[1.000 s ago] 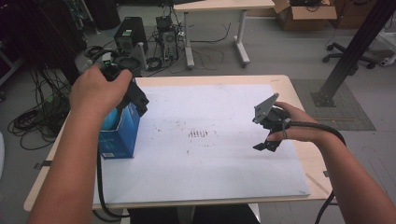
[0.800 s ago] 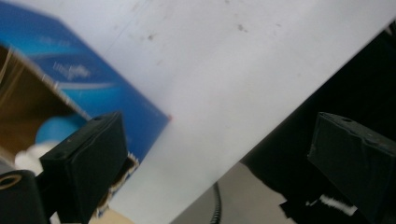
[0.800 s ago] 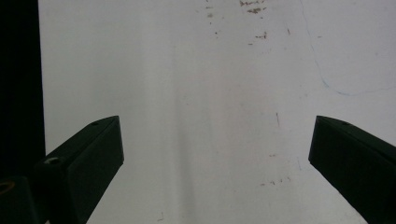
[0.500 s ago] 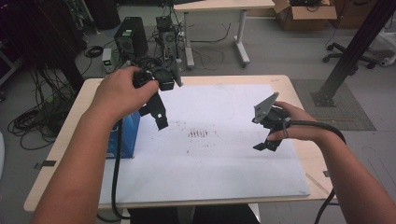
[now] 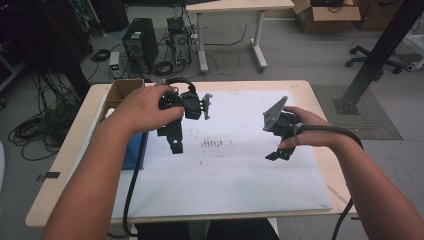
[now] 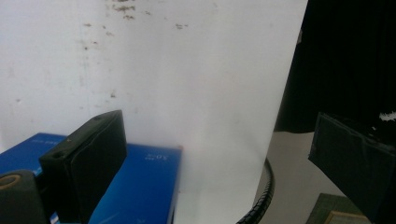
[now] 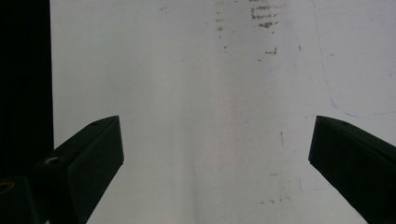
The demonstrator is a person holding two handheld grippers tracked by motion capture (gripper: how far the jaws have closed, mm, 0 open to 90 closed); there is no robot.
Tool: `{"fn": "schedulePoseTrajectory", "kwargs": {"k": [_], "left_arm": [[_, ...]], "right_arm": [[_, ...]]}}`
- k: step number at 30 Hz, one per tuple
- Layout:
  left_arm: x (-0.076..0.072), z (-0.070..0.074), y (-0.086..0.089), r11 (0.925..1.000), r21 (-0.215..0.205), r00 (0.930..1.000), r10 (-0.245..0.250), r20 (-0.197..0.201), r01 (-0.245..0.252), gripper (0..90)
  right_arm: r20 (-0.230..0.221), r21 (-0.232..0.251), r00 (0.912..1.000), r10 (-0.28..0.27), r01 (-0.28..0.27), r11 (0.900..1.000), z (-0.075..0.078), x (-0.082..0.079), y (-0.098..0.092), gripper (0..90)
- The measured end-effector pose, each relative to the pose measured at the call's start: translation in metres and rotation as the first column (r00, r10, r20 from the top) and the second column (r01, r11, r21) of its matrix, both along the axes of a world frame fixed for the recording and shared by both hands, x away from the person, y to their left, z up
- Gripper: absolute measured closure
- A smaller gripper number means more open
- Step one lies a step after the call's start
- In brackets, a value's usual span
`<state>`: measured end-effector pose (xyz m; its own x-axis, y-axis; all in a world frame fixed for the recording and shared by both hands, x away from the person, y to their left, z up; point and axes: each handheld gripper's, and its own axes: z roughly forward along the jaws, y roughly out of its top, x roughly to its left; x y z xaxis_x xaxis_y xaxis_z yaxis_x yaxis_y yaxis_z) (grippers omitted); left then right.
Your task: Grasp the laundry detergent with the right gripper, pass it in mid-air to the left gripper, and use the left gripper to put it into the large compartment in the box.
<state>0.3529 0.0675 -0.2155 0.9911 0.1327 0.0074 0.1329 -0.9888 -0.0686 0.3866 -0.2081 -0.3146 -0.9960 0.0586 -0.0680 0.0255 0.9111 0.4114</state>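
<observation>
Blue box: a blue rectangular cardboard box (image 5: 134,152) lay on the left part of the white sheet, partly hidden under the person's left forearm in the high view; in the left gripper view its blue top (image 6: 140,182) sat low in the picture, just behind the near jaw.
Left gripper: the black two-jaw left gripper (image 5: 176,140) was held above the sheet, just right of the blue box and apart from it, jaws pointing down and toward the person.
Left tongs: spread wide with nothing between them, as the left gripper view (image 6: 219,163) showed.
Left hand: the left hand (image 5: 142,107) wrapped the gripper's body from above.
Right gripper: the black two-jaw right gripper (image 5: 277,152) hung over the right part of the sheet, well apart from the box, a grey three-cornered plate on top.
Right tongs: wide apart and empty in the right gripper view (image 7: 215,158), bare sheet between them.
Right hand: the right hand (image 5: 310,131) gripped the handle from the right.
Sheet: a white paper sheet (image 5: 235,185) with dark smudges near the middle covered most of the table.
Table: a light wooden table (image 5: 60,175).
Open carton: a brown cardboard box (image 5: 120,90) stood at the table's far left corner, beyond the blue box.
</observation>
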Motion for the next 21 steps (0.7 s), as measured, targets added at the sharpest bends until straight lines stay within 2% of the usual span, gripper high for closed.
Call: {"fn": "schedulePoseTrajectory", "kwargs": {"k": [4,6,15,21], "left_arm": [[0.005,-0.011,-0.001,0.9992,0.016,0.9993,-0.036,-0.01,0.036,4.8],[0.007,-0.013,0.001,0.9991,0.005,0.999,-0.042,-0.016,0.042,4.9],[0.012,-0.013,0.006,0.9985,-0.025,0.9983,-0.049,-0.03,0.048,4.7],[0.011,-0.011,0.007,0.998,-0.024,0.9978,-0.059,-0.03,0.058,4.6]], "right_arm": [[-0.007,-0.018,1.0,0.004,-0.004,1.0,0.001,0.003,0.006,3.1],[-0.006,-0.023,1.0,0.007,-0.008,1.0,0.001,0.005,0.008,3.1],[-0.009,-0.04,0.9999,0.011,-0.012,0.999,0.003,0.01,0.012,3.1],[-0.007,-0.038,0.9999,0.015,-0.016,0.999,0.005,0.012,0.016,3.1]]}}
